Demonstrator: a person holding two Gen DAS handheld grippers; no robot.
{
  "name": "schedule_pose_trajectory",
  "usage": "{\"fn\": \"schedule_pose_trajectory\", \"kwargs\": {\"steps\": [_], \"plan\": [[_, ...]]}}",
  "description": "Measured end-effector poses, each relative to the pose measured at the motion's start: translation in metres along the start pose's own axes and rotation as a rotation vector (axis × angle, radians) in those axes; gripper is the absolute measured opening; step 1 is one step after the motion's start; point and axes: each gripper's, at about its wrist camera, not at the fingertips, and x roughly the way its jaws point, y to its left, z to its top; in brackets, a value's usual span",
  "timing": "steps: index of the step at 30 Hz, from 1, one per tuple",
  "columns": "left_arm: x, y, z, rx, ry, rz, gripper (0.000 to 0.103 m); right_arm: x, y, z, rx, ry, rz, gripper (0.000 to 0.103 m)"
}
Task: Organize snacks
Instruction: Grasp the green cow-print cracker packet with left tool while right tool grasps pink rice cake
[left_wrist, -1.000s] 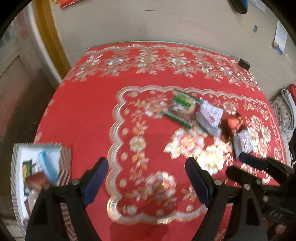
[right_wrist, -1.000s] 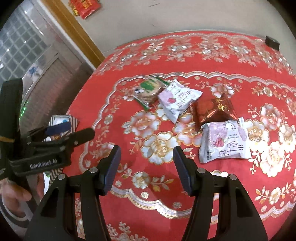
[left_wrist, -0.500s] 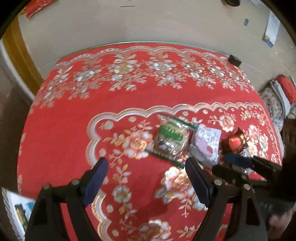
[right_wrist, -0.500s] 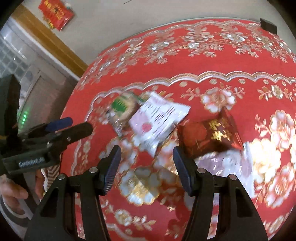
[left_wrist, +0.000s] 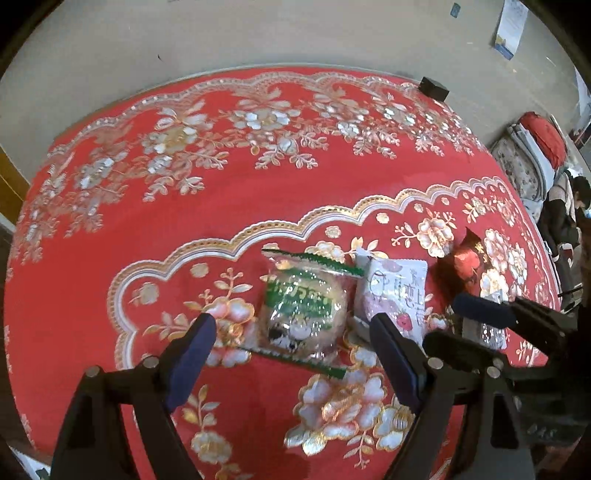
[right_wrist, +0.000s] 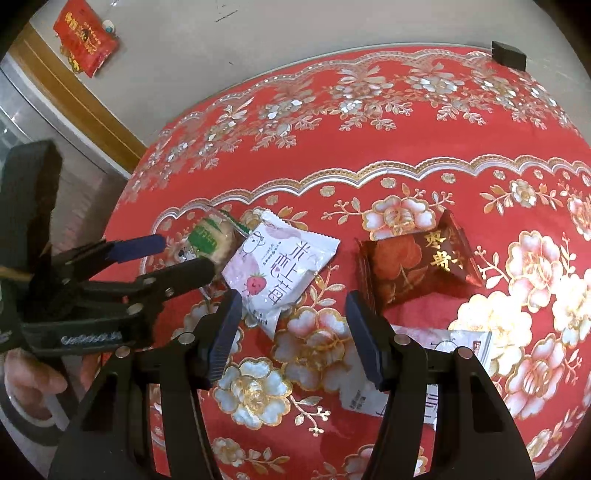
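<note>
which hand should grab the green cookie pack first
Left, likely. The left gripper is open with the green cookie pack lying between its fingers; the right gripper sits nearer the white strawberry pack.

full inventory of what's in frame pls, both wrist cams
green-label cookie packet: 1, clear with green print, on the tablecloth between the left gripper's open jaws
white-pink strawberry snack packet: 1, just right of the cookie packet
dark red snack packet: 1, gold lettering, right of the strawberry packet
second white packet: 1, white-pink, nearest the right gripper, partly hidden behind its finger
tablecloth: 1, red with gold and silver flowers
small black block: 1, far table edge
red paper decoration: 1, on the wall
left gripper: 1, black, blue pads, open, holding nothing
right gripper: 1, black, open, holding nothing
hand: 1, holding the left gripper
</note>
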Motion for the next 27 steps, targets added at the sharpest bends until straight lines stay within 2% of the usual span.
{"fn": "schedule_pose_trajectory", "kwargs": {"steps": [2,3,4,6,10,13,21,23,24,27], "plan": [[0.002,0.002,0.002,-0.004,-0.002,-0.011,0.087,0.0,0.001,-0.001,-0.002,0.001,-0.014,0.059],[0.003,0.002,0.002,-0.001,-0.007,-0.009,0.082,0.0,0.001,-0.001,0.0,0.001,-0.018,0.059],[0.002,0.003,0.001,-0.003,-0.014,-0.01,0.067,0.001,0.003,-0.001,0.005,0.002,-0.025,0.059],[0.002,0.009,0.001,-0.024,-0.008,-0.032,0.057,0.002,0.005,0.0,0.018,-0.002,-0.029,0.059],[-0.004,0.02,-0.003,-0.047,-0.02,-0.01,0.048,0.01,0.015,0.005,0.034,-0.004,-0.039,0.059],[-0.01,0.029,-0.008,-0.058,-0.029,0.021,0.045,0.021,0.023,0.008,0.057,0.013,-0.051,0.059],[-0.021,0.047,-0.023,-0.109,-0.042,0.062,0.045,0.04,0.043,0.023,0.07,0.015,-0.102,0.061],[-0.021,0.048,-0.022,-0.113,-0.041,0.06,0.045,0.043,0.047,0.028,0.057,0.01,-0.138,0.062],[-0.022,0.049,-0.022,-0.111,-0.04,0.058,0.047,0.044,0.048,0.029,0.057,0.01,-0.155,0.062],[-0.021,0.046,-0.019,-0.072,-0.043,0.06,0.066,0.045,0.045,0.033,0.083,0.008,-0.169,0.062]]}}
